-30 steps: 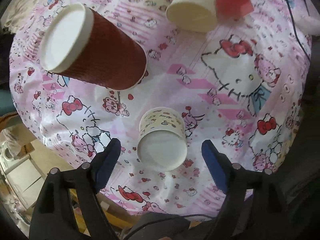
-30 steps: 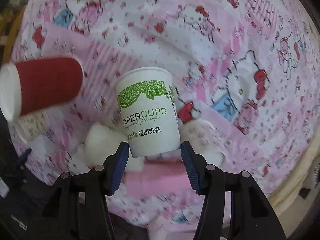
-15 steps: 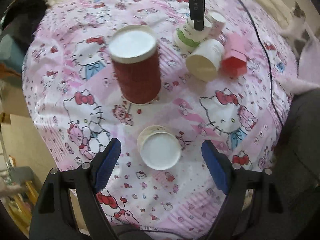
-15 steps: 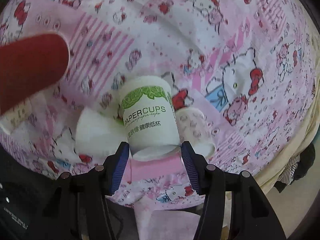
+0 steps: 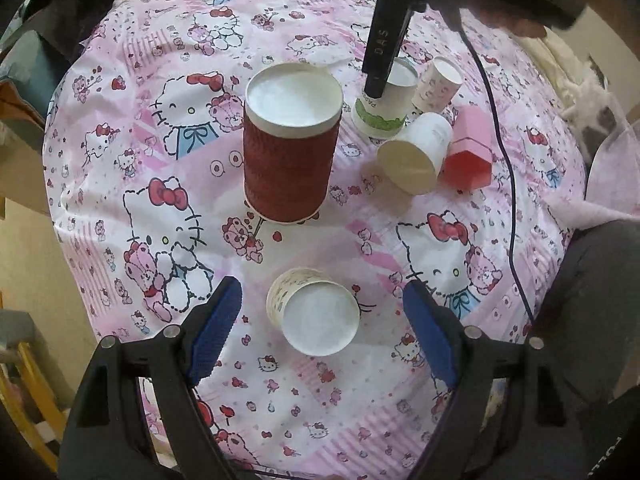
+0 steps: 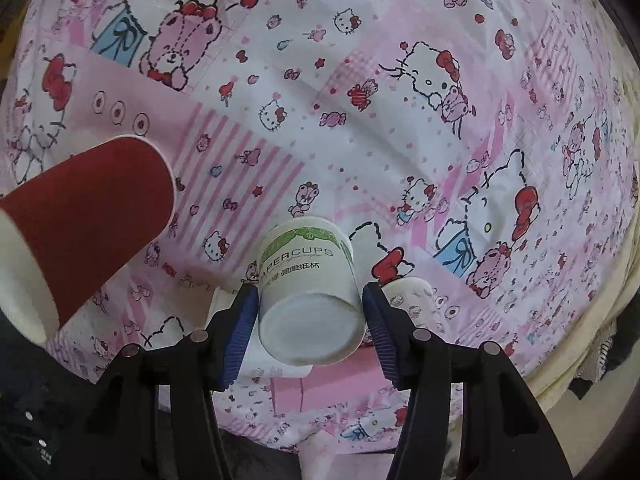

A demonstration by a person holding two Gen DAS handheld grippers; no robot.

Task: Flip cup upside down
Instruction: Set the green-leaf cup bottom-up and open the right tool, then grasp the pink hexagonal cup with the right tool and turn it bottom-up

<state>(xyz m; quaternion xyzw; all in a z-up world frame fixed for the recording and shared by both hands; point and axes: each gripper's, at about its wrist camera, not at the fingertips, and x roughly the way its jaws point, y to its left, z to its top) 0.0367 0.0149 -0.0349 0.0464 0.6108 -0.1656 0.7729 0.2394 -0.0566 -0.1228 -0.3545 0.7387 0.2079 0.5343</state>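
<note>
A white paper cup with a green leaf band (image 6: 308, 280) stands upside down on the pink cloth, base up. My right gripper (image 6: 310, 320) is shut on it near its base; it also shows in the left wrist view (image 5: 384, 104) with a black finger across it. My left gripper (image 5: 320, 328) is open and empty above a small patterned cup (image 5: 312, 316) that stands upside down. A tall red ribbed cup (image 5: 290, 152) stands upside down at centre and shows in the right wrist view (image 6: 80, 232).
A white cup (image 5: 416, 152) lies on its side next to a pink carton (image 5: 470, 152). A small pale cup (image 5: 436, 84) stands behind them. A black cable (image 5: 500, 132) runs down the right side. The cloth edge drops off at the left.
My left gripper has pulled back and up, so more of the table shows. My right gripper has lowered the green-banded cup onto the cloth, mouth down.
</note>
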